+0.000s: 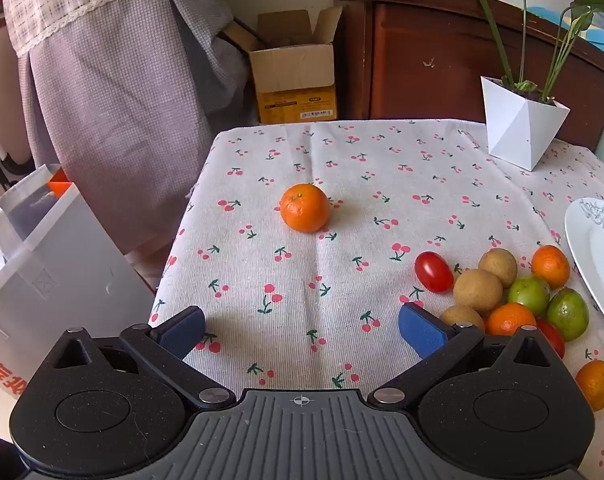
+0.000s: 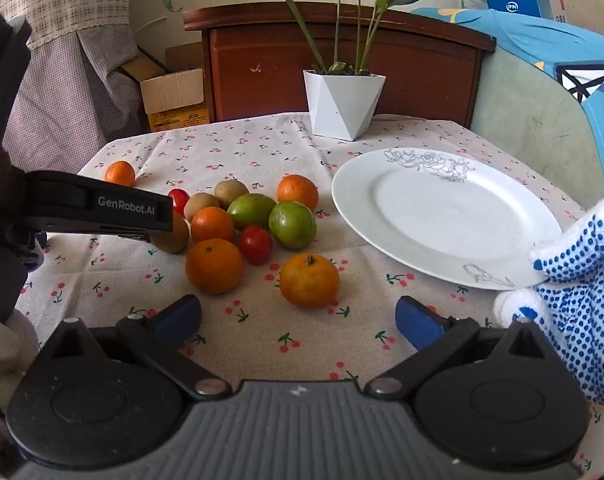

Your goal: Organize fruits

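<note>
A lone orange lies on the cherry-print cloth ahead of my left gripper, which is open and empty. To its right is a cluster of fruit: oranges, brown longans, green fruits and cherry tomatoes. In the right wrist view the same cluster sits left of a white plate. An orange lies just ahead of my right gripper, which is open and empty. The left gripper's body reaches in from the left beside the cluster.
A white potted plant stands at the table's back. A gloved hand touches the plate's near right rim. A wooden cabinet and a cardboard box stand behind the table. A white bin is off the left edge.
</note>
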Action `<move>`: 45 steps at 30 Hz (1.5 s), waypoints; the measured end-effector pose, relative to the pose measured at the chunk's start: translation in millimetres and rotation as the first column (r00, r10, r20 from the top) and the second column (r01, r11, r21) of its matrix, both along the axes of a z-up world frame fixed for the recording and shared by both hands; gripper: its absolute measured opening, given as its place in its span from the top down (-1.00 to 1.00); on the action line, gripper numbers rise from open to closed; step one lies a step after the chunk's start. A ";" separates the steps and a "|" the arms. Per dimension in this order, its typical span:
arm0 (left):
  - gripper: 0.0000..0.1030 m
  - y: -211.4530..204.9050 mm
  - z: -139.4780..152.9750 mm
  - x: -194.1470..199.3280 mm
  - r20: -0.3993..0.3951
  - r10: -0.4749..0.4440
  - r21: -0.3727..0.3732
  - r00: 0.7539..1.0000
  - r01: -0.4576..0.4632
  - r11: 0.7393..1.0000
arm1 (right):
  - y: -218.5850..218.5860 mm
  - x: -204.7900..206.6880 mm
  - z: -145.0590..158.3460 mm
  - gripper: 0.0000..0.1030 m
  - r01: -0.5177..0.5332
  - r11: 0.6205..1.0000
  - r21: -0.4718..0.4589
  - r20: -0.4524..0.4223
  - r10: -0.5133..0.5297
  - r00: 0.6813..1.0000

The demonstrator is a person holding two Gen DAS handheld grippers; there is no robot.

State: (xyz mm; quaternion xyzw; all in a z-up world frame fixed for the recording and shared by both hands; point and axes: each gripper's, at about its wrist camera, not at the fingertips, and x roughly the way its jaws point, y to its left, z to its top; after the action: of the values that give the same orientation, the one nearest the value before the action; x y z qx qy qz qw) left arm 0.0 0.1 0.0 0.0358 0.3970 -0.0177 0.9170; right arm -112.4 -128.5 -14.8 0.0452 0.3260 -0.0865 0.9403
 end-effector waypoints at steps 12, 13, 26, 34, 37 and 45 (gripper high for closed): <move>-1.00 1.3 0.7 -0.1 0.011 0.002 0.001 1.000 -0.002 1.000 | -0.1 0.0 0.1 -0.99 0.000 1.000 0.000 -0.001 0.000 1.000; -1.00 1.7 1.0 0.3 0.010 0.001 0.001 1.000 -0.001 1.000 | 0.0 0.0 0.1 -0.99 0.000 1.000 0.000 -0.001 0.000 1.000; -1.00 4.1 0.8 -6.3 0.006 -0.027 -0.001 1.000 0.027 1.000 | -0.2 0.0 -0.1 -0.99 0.000 1.000 0.000 -0.001 0.000 1.000; -1.00 7.6 2.1 -7.7 0.002 -0.056 -0.006 0.998 0.056 0.998 | -0.7 -0.9 -0.1 -0.99 0.004 1.000 0.000 -0.002 -0.004 1.000; -1.00 7.7 2.5 -8.1 -0.005 -0.065 -0.009 0.998 0.065 0.998 | 1.4 -0.6 0.1 -0.99 0.009 1.000 0.001 -0.008 -0.009 1.000; -1.00 9.0 5.0 -8.1 -0.038 -0.103 -0.010 0.994 0.102 0.995 | 2.2 -1.8 13.4 -0.99 0.099 0.994 0.048 -0.159 -0.090 0.983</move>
State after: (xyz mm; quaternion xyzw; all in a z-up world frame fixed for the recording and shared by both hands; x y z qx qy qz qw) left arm -8.1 9.1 5.0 0.0518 0.4120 -0.0670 0.9073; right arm -114.2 -126.3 -1.3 0.0800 0.3986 -0.1252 0.9050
